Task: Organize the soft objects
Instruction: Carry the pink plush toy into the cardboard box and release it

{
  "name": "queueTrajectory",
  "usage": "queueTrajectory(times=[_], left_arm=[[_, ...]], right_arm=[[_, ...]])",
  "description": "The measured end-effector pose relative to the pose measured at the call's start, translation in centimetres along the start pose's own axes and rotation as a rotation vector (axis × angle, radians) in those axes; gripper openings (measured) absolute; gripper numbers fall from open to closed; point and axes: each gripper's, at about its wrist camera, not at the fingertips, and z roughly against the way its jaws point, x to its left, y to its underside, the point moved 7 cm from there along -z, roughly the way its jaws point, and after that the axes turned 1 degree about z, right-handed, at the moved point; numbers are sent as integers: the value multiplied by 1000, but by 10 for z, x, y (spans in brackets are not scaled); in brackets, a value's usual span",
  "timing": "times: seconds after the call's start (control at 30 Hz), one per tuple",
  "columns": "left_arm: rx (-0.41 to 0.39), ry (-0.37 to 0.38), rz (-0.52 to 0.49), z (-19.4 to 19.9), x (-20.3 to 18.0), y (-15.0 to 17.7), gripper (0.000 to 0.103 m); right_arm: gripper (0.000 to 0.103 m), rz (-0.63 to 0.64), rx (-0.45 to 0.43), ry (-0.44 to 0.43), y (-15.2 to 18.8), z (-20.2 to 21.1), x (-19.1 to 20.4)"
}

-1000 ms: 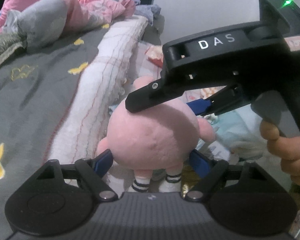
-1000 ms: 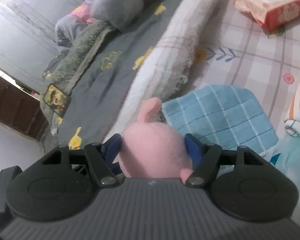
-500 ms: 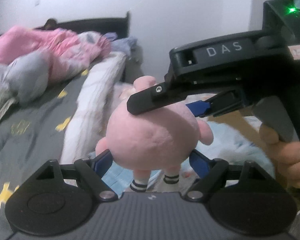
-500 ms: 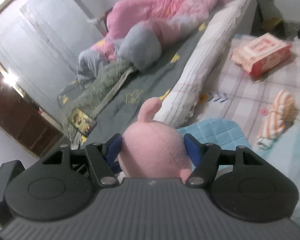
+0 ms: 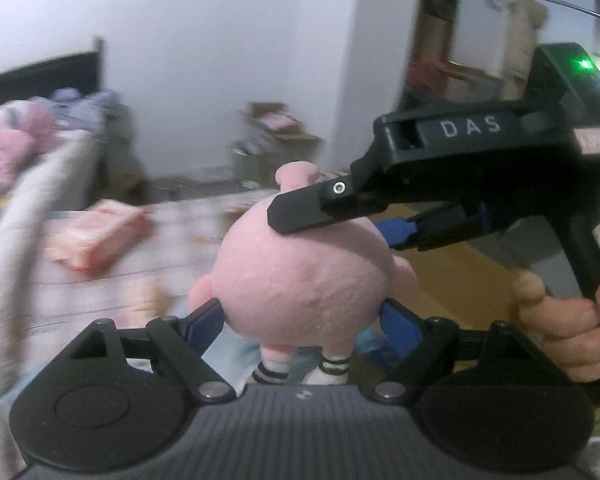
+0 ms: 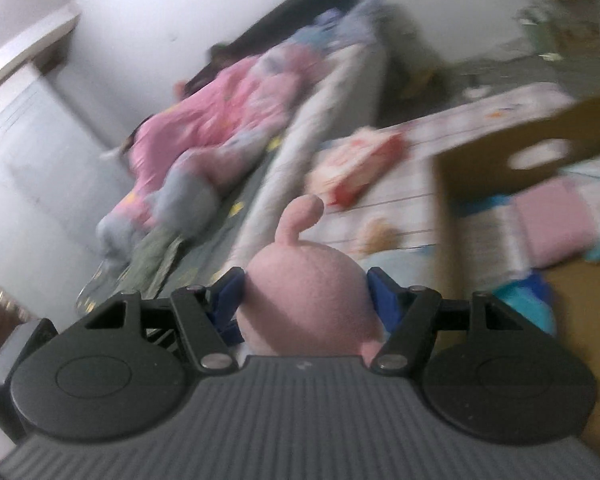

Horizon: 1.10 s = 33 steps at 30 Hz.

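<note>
Both claws are clenched on one round pink plush toy with striped-sock legs (image 5: 306, 280), which hangs in the air between them: the left gripper (image 5: 302, 322) squeezes its lower body from either side with blue pads, legs dangling toward the camera, while the right gripper (image 5: 384, 224) pinches it higher up from the right, a person's hand (image 5: 568, 332) on its handle. The toy's long axis runs roughly upright, its small nub pointing away from the left claw. From the right wrist view, an open brown cardboard box (image 6: 496, 168) lies just right of and below the toy, already holding folded cloths, among them a pink folded one (image 6: 552, 224); I judge it the likely destination, with its near wall the only obstacle. Farther off lie a pink-and-white wrapped packet (image 6: 352, 164) on checked bedding and a heap of pink bedclothes (image 6: 220, 116) on the bed, all blurred.
</note>
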Motion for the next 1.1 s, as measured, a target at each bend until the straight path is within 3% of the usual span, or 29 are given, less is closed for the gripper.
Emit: queueTrajectory(times=[0.17, 0.27, 0.37, 0.47, 0.57, 0.67, 0.93, 1.03, 1.1], left_arm=[[59, 114, -44, -64, -48, -22, 86], [56, 162, -68, -97, -71, -37, 87], [76, 144, -92, -123, -75, -33, 87], [113, 124, -91, -130, -70, -16, 87], [115, 80, -68, -124, -47, -7, 87], [92, 47, -51, -111, -30, -12, 86], [44, 30, -23, -78, -11, -23, 86], [34, 27, -3, -67, -7, -22, 86], [26, 16, 14, -56, -1, -19, 86]], right_arm=[[67, -29, -74, 140, -22, 31, -64], [67, -2, -127, 238, -38, 46, -95], [67, 80, -139, 369, -39, 40, -120], [67, 126, -56, 479, -22, 11, -156], [67, 16, 66, 437, 3, -16, -189], [67, -76, 109, 358, 16, -27, -201], [67, -58, 71, 392, 7, -16, -195], [67, -43, 39, 428, 1, 0, -192], [67, 31, 4, 497, -5, 5, -186]])
